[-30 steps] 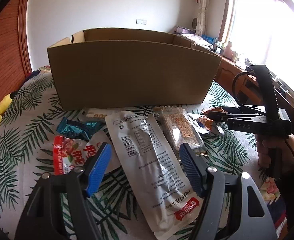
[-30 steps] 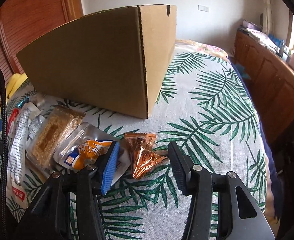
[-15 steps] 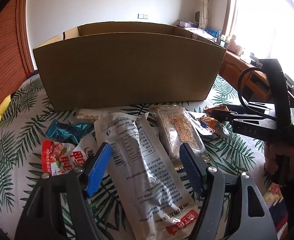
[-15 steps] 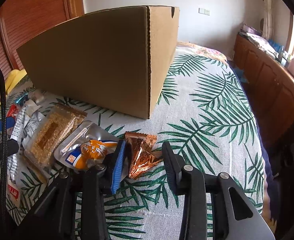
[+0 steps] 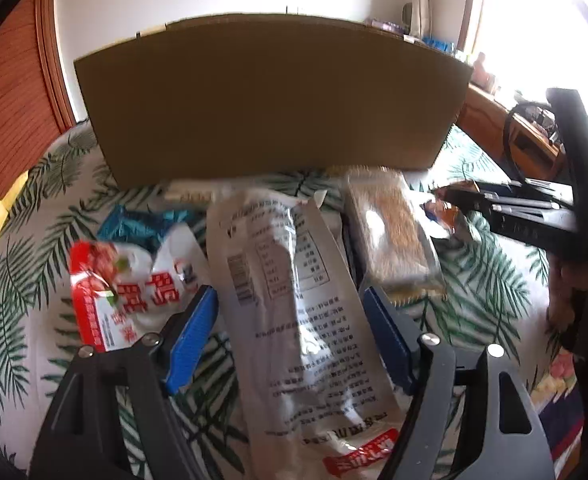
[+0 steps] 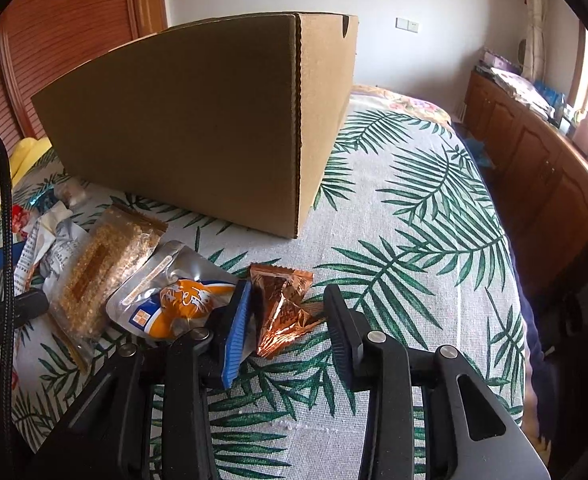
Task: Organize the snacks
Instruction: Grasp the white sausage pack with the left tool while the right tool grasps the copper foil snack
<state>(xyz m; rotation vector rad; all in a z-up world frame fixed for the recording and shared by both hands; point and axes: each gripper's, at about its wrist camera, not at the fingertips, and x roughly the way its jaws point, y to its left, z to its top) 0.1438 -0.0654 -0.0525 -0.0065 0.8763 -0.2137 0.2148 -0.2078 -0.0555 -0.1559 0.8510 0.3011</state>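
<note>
box (image 6: 198, 128) wall hides whatever's inside it. right gripper (image 6: 290, 320) has its pads on either side of the copper foil snack (image 6: 284, 308), can't tell if they're actually pinching it. left gripper (image 5: 290, 320) spread wide over the long white pouch (image 5: 294, 300), whose bottom edge is cut off

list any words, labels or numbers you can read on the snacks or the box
"鸭": large white character on the red and white packet.
Long silver pouch: printed table, barcode and lines of text, too blurred to read; its red label too.
Orange and silver pouch: white script, not legible.
Copper foil packet: print unreadable.
Cardboard box: no text.
</note>
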